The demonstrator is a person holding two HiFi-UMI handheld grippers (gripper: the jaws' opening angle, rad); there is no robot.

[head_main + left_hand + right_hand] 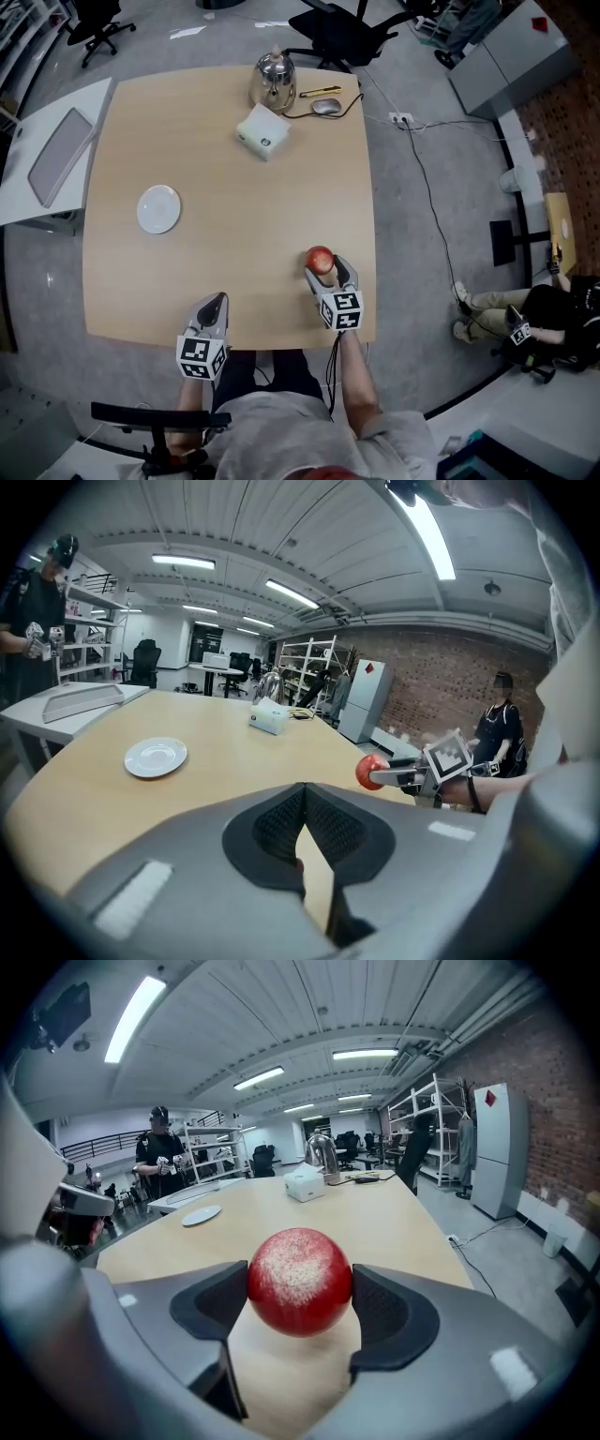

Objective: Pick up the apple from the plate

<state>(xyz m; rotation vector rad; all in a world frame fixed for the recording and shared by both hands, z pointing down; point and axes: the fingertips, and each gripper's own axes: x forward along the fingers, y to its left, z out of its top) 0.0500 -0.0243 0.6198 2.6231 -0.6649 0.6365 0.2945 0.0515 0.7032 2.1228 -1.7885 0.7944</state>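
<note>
Nearest the person, the left gripper (213,302) hangs over the bench (234,187) edge on the person's side of the plate (158,208). Its jaws are closed on each other with nothing between them. It has no part in the grasp.

The right gripper (322,269) is clenched on the apple (320,258), one pad on each side at about the fruit's widest girth. The apple is off the plate, well apart from it, on the plate's right and closer to the person. In the left gripper view it seems to ride clear of the bench top.

The step in hand looks like the carry after the lift, so the task seems all but done. To do it well, hold the squeeze steady and no harder, since red skin bruises and a round fruit can roll out of flat pads. Hold the jaws level too, so that the apple's weight does not lever it forward out of the tips.

The apple is nearly a ball, with no long axis that I can make out. Neither stem nor calyx shows in any view, so I cannot tell which way it points. A pale speckled patch faces up toward the right gripper's camera.

The plate lies bare. Beyond it, towards the far edge, stand a white box (262,131) and a metal kettle (273,77).
</note>
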